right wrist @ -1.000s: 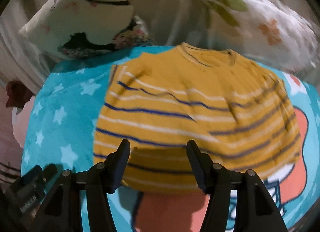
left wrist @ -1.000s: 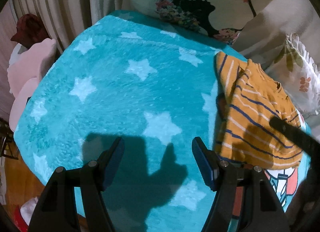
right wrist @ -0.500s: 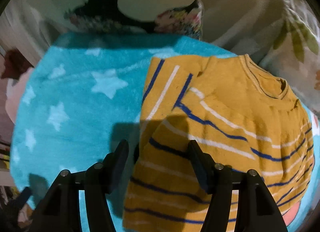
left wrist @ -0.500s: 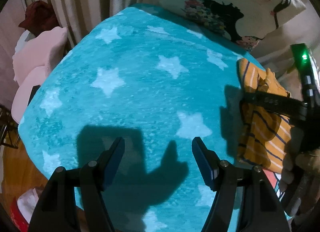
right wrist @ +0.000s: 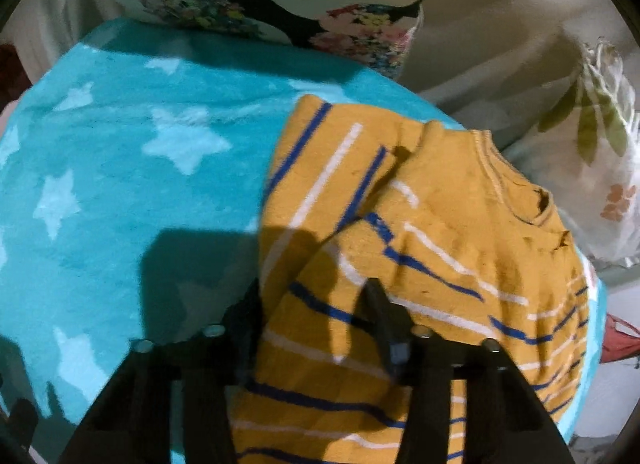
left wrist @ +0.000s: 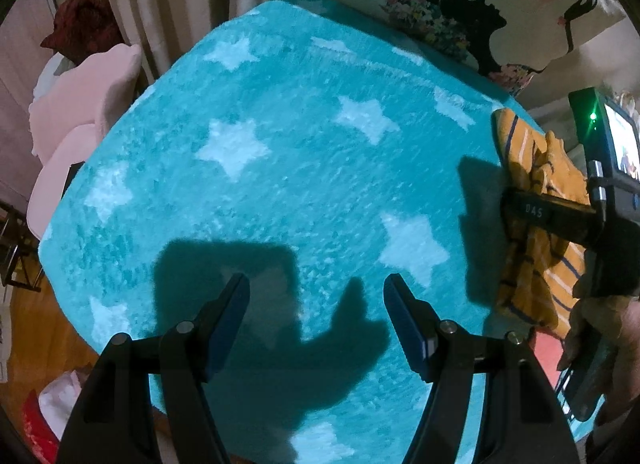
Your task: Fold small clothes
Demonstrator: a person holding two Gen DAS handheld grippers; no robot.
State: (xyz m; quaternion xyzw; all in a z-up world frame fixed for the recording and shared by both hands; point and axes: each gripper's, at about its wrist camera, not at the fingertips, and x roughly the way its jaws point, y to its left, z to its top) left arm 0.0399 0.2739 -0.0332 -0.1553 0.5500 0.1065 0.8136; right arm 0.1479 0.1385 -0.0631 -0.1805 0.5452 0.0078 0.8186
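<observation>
The striped yellow shirt [right wrist: 420, 264] lies at the right edge of the star blanket [left wrist: 280, 163], one sleeve already turned in; the rest of the folding looks still ahead of you. Your right gripper [right wrist: 316, 316] has just been closing, its jaws now straddling the shirt's left edge, seemingly pinching it. Your left gripper [left wrist: 316, 320] hangs empty, jaws apart, over bare blanket.

The turquoise star-printed blanket [left wrist: 304, 167] looks plush and fuzzy; the mustard striped knit top [right wrist: 432, 264] is soft, matt cloth.
</observation>
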